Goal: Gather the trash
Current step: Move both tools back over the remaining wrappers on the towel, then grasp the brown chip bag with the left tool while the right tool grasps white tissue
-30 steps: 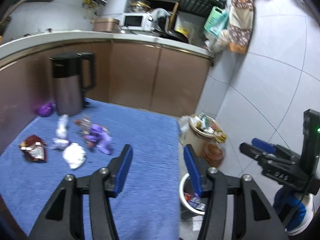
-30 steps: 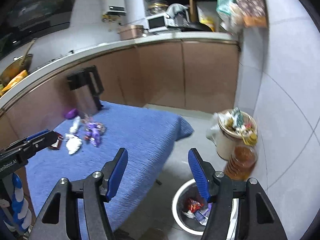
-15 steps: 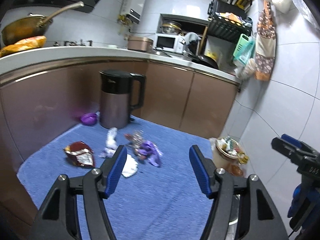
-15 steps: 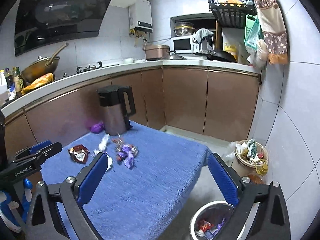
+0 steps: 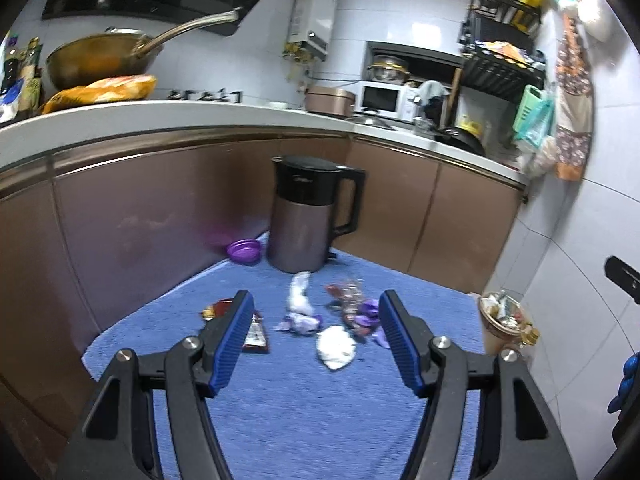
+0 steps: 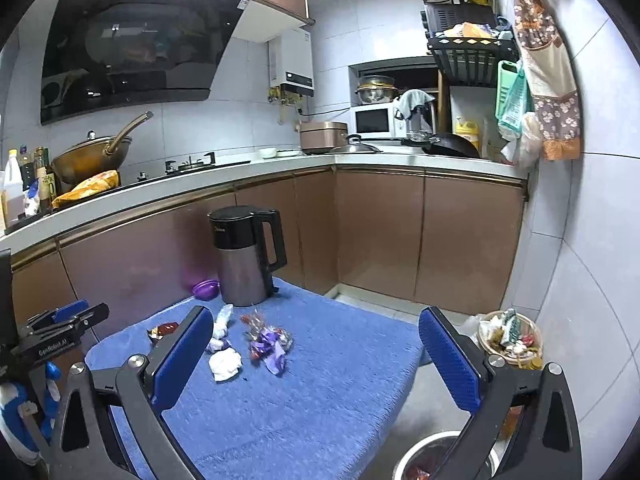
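Left wrist view: the left gripper [image 5: 316,336] fills the lower half of the frame, its blue-padded jaws apart with nothing between them; they have just been opening further. The litter lies straight ahead on the blue mat [image 5: 304,412], near mid-frame: a crumpled white tissue [image 5: 336,347] between the fingertips' lines, a twisted white wrapper [image 5: 299,300] behind it with its long axis running up the frame toward the kettle [image 5: 308,216], purple wrappers [image 5: 370,312] by the right pad, and a red packet [image 5: 253,330] half hidden behind the left pad.

Right wrist view: the right gripper [image 6: 316,340] spans the lower frame, jaws spread wide and empty, having just been opening. The same litter sits left of centre, the white tissue [image 6: 226,364] and the purple wrappers [image 6: 270,346] nearer its left pad. A trash bin [image 6: 436,460] shows at the bottom right, off the mat's edge. The left gripper [image 6: 68,320] enters at the left edge; the litter appears squarer to it, so it looks the better placed for the next pick.
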Motion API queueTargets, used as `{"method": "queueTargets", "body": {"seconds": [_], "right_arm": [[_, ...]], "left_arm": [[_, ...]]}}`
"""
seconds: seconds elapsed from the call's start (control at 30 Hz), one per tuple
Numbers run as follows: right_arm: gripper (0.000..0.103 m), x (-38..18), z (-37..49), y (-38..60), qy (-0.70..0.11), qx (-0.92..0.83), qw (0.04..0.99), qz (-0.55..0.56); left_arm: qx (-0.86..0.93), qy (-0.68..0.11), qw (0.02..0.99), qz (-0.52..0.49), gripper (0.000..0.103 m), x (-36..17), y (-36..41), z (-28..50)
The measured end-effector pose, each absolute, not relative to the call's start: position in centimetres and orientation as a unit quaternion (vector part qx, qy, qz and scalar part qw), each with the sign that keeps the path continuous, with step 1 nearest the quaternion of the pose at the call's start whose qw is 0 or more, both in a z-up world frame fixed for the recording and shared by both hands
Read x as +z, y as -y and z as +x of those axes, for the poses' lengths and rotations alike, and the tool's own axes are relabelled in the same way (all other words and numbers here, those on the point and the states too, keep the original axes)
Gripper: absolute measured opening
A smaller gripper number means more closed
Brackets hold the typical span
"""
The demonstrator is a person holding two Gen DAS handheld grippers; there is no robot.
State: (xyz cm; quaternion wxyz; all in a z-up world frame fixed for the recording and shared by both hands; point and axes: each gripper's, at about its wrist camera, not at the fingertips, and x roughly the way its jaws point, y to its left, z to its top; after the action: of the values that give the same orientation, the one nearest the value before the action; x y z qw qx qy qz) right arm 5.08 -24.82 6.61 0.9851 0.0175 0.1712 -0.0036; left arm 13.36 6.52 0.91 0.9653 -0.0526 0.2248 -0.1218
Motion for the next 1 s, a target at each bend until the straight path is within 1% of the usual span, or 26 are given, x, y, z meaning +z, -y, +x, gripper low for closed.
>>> {"method": "queueTargets", "body": {"seconds": [0.17, 0.3, 0.43, 0.67, 0.8, 0.93, 1.0], "right_arm": [[0.103, 5.6, 7.3, 24.4, -0.175, 0.018, 0.984, 0.011], [0.103, 3.4, 11.0, 23.7, -0.218, 0.043, 0.975, 0.017], [0.103, 0.3, 15.2, 22.1, -0.269, 0.075, 0.96, 0.016], [0.103, -5.9, 22.7, 18.0, -0.352, 0.134, 0.926, 0.001], [0.103, -9.5, 26.7, 16.0, -0.396, 0.157, 0.905, -0.001], [0.103, -12.5, 29.4, 14.7, -0.424, 0.166, 0.89, -0.004], [0.1, -13.7, 30.5, 14.2, -0.434, 0.171, 0.885, 0.0]], "left_arm": [[-0.077, -0.246, 0.964, -0.059, 0.068, -0.4, -10.7, 16.0], [-0.036, -0.271, 0.959, -0.074, 0.068, -2.7, -14.1, 18.6], [-0.025, -0.305, 0.947, -0.094, 0.068, -5.8, -15.9, 21.3], [-0.059, -0.38, 0.915, -0.122, 0.068, -12.1, -15.6, 27.2], [-0.069, -0.41, 0.899, -0.141, 0.068, -14.7, -14.7, 30.9], [-0.07, -0.424, 0.89, -0.152, 0.068, -16.0, -13.9, 33.8], [-0.07, -0.432, 0.885, -0.16, 0.067, -16.8, -13.7, 34.9]]}}
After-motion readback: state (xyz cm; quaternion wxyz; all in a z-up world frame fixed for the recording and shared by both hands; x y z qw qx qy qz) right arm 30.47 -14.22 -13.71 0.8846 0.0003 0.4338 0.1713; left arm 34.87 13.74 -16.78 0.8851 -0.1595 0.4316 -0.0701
